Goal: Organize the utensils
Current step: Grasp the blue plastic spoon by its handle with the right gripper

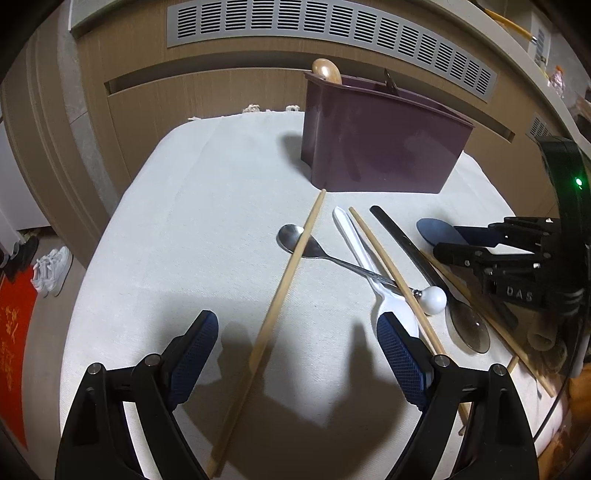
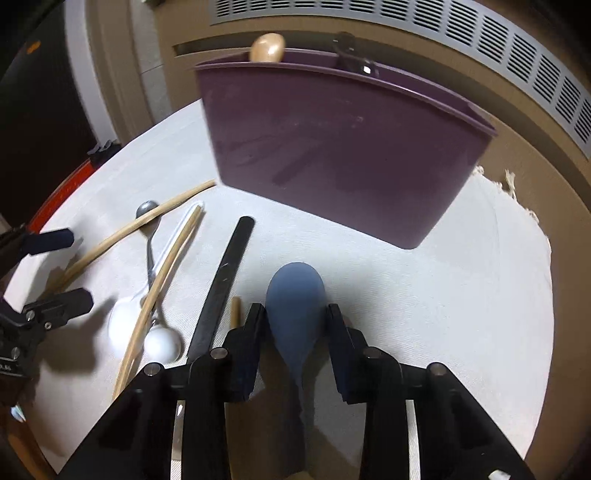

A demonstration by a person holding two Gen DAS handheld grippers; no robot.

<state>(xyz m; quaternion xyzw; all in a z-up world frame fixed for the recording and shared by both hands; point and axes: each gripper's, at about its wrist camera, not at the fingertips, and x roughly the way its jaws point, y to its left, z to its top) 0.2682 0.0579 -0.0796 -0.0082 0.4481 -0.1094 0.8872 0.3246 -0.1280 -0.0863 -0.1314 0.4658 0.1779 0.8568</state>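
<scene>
The right tool (image 2: 295, 314) tilts steeply down, jaws clamped on the blue spoon (image 2: 295, 295) (left tool (image 1: 295, 332) spread apart).

A white cloth (image 1: 207, 206) covers the desk. Behind it runs a grey slatted vent (image 1: 332, 33) on a wooden wall. White sneakers (image 1: 51, 271) sit beside a red mat (image 1: 14, 339) on the floor.

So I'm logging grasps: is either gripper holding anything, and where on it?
The right gripper straddles the blue spoon at the bowl's narrowing end; contact can't be confirmed. The left gripper is open, holding nothing.
</scene>
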